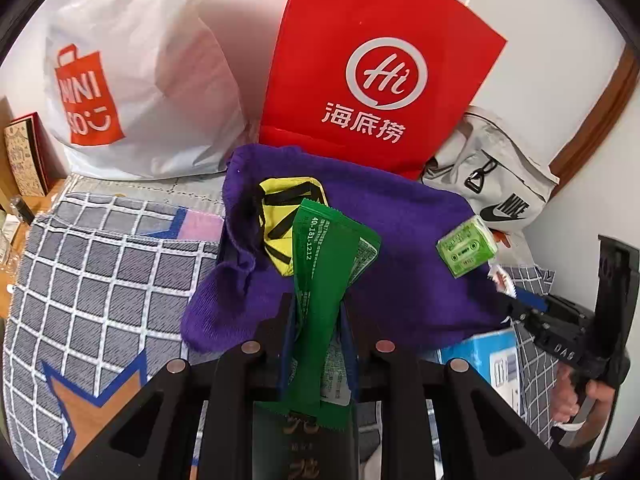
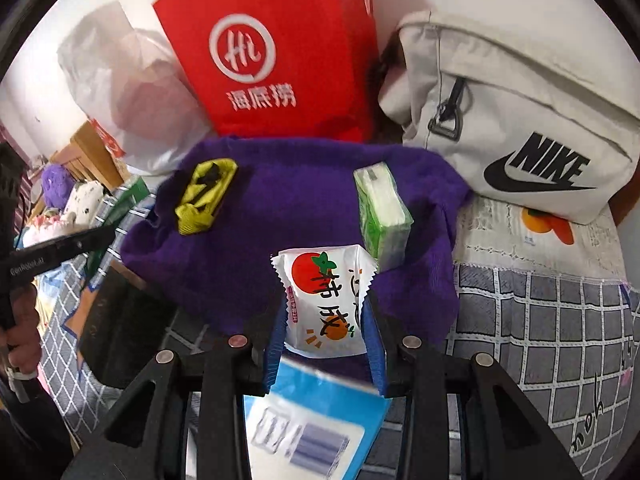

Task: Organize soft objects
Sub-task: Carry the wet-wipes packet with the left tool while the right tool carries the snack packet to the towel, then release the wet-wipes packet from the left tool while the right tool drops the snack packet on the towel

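Left claw (image 1: 318, 308) is clamped tight on a green sachet (image 1: 328, 264), pinched at its lower half; the upper end sticks out free above the purple knit cloth (image 1: 400, 248). The sachet's long axis runs along the claw's fingers, pointing away from the camera toward the yellow pouch (image 1: 282, 216), printed top end leaning slightly right. Nothing shows it touching the cloth, so it looks held just over it.

On the cloth, left to right in the right wrist view: yellow pouch (image 2: 204, 194) at the far left edge, long axis diagonal; green tissue pack (image 2: 384, 216) on the right part, lying on its side, long axis running toward the camera.

Right claw (image 2: 326, 312) is closed partway on a white snack packet (image 2: 326, 300) with a persimmon print, pads pressing both its sides. The packet sits roughly upright in the grip, print facing the camera, crimped top edge pointing toward the tissue pack. It hangs over the near edge of the cloth, above a blue box (image 2: 312, 420).

Step in hand, judged: both claws carry one soft item each to the cloth, which serves as the gathering spot on the checked bedspread (image 2: 540, 320). Next move calls for lowering each item onto bare cloth between pouch and tissue pack, then opening the grips without dragging the knit.
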The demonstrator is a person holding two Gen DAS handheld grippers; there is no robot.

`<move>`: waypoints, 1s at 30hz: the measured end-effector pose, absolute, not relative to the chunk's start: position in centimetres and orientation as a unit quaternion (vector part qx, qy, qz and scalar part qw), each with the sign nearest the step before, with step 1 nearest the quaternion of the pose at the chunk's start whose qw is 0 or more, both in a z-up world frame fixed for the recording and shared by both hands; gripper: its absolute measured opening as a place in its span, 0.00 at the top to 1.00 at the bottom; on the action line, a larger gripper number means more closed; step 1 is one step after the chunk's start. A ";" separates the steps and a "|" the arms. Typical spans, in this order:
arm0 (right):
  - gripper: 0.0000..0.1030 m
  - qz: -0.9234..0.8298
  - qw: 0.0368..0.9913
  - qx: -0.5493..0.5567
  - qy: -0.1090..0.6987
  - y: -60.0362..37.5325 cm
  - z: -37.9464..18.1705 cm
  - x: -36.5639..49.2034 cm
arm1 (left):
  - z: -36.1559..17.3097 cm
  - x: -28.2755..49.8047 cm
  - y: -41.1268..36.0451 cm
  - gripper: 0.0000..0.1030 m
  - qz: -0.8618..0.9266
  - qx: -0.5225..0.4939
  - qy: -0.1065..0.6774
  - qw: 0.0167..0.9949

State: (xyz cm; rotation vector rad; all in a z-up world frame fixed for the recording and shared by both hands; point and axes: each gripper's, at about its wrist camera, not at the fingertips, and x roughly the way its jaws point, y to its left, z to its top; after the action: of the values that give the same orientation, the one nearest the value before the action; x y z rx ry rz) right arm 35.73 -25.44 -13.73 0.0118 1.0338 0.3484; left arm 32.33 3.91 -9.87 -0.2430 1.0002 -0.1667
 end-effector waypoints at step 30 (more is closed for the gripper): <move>0.43 0.163 0.828 0.000 0.536 -24.9 -18.7 39.2 | -14.7 39.1 0.8 0.58 -0.067 -0.074 0.526 0.844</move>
State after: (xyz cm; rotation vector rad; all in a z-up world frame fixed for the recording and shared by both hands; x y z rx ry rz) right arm 39.21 -24.88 -18.65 -0.0003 1.1389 0.3452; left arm 39.14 0.76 -14.65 -0.1563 1.1112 -0.1424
